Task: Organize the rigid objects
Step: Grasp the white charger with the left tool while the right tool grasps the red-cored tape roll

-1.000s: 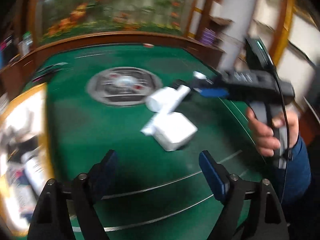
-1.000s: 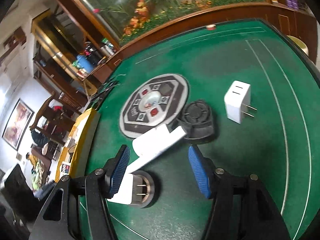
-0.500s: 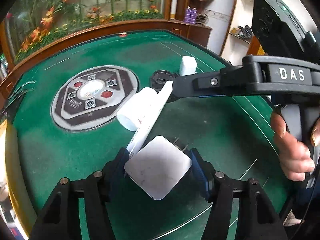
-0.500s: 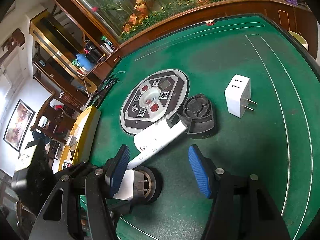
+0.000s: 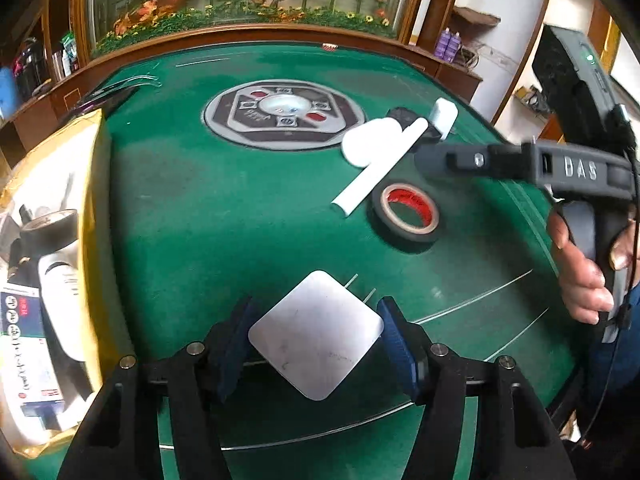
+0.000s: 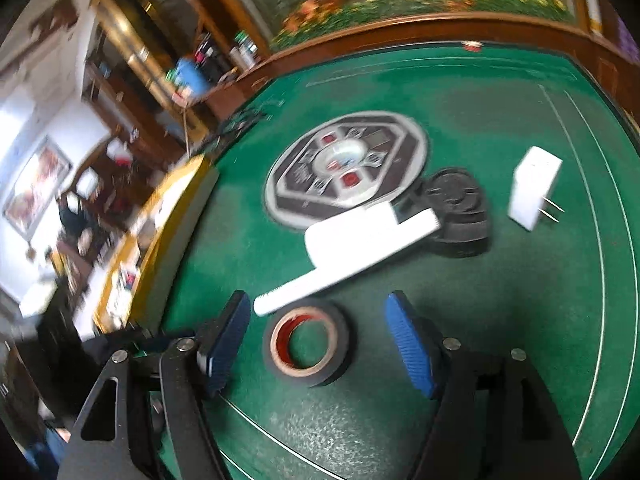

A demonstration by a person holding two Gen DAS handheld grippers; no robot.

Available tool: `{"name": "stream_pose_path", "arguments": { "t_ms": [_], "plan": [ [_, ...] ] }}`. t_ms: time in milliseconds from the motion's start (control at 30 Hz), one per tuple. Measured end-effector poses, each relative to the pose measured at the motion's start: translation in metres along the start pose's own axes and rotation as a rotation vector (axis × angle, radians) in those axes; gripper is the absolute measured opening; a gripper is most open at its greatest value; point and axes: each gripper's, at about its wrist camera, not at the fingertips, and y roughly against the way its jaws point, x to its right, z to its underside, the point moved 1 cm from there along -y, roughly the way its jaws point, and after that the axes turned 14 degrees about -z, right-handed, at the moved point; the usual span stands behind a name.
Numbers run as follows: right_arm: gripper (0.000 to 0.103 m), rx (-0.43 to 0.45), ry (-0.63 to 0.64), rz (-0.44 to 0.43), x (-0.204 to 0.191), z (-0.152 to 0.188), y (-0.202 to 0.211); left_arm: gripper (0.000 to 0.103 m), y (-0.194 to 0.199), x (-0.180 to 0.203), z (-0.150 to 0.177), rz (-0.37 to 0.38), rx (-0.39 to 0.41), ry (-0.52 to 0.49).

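My left gripper (image 5: 314, 342) is shut on a white square plug adapter (image 5: 316, 336) and holds it above the green table (image 5: 224, 216). A black tape roll with a red core (image 5: 408, 212) lies bare on the felt, also in the right wrist view (image 6: 306, 342). My right gripper (image 6: 316, 340) is open, its fingers on either side of the roll. Beyond it lie a long white stick (image 6: 344, 264), a white cylinder (image 6: 348, 232), a black round cap (image 6: 458, 212) and a second white plug adapter (image 6: 534, 188).
A yellow-rimmed box (image 5: 94, 216) with several items stands at the table's left edge, also in the right wrist view (image 6: 168, 232). A round grey control panel (image 5: 284, 114) sits mid-table. A wooden rail borders the far side.
My left gripper closed on the white adapter and lifted it off the tape roll, drawing back toward the left. The right gripper stayed open and shifted slightly over the roll.
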Motion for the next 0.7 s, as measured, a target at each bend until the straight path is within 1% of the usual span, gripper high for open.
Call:
{"name": "stream_pose_path", "arguments": {
  "t_ms": [67,100,133,233,300,367,400,433,467,500,533,700],
  "plan": [
    [0.070,-0.040,0.068,0.033,-0.010,0.005,-0.008,0.070,0.000,0.003,0.002,-0.011,0.002,-0.023],
    [0.070,-0.055,0.095,0.044,-0.013,0.007,-0.011,0.075,0.000,0.005,0.003,-0.007,0.004,-0.035],
    [0.070,-0.070,0.135,0.066,-0.018,0.009,-0.013,0.080,0.001,0.009,0.004,0.003,0.002,-0.067],
    [0.071,-0.101,0.231,0.118,-0.028,0.015,-0.015,0.083,0.000,0.014,0.007,-0.011,0.006,-0.119],
    [0.072,-0.139,0.282,0.146,-0.032,0.021,-0.023,0.083,0.001,0.012,0.008,0.005,0.009,-0.114],
    [0.072,-0.165,0.328,0.184,-0.037,0.027,-0.030,0.079,0.001,0.010,0.008,0.010,0.012,-0.114],
    [0.072,-0.173,0.345,0.201,-0.038,0.030,-0.034,0.068,0.001,0.010,0.007,-0.006,0.016,-0.119],
    [0.072,-0.177,0.351,0.209,-0.038,0.031,-0.036,0.065,0.002,0.009,0.007,-0.027,0.021,-0.126],
    [0.071,-0.178,0.352,0.222,-0.037,0.031,-0.039,0.065,0.002,0.007,0.007,-0.019,0.021,-0.120],
    [0.061,-0.180,0.347,0.224,-0.035,0.032,-0.041,0.065,0.002,0.006,0.007,-0.014,0.022,-0.113],
    [0.061,-0.180,0.339,0.208,-0.034,0.033,-0.041,0.065,0.002,0.006,0.007,-0.013,0.023,-0.110],
    [0.061,-0.161,0.312,0.213,-0.029,0.030,-0.039,0.065,0.002,0.007,0.007,-0.005,0.024,-0.103]
  ]
}}
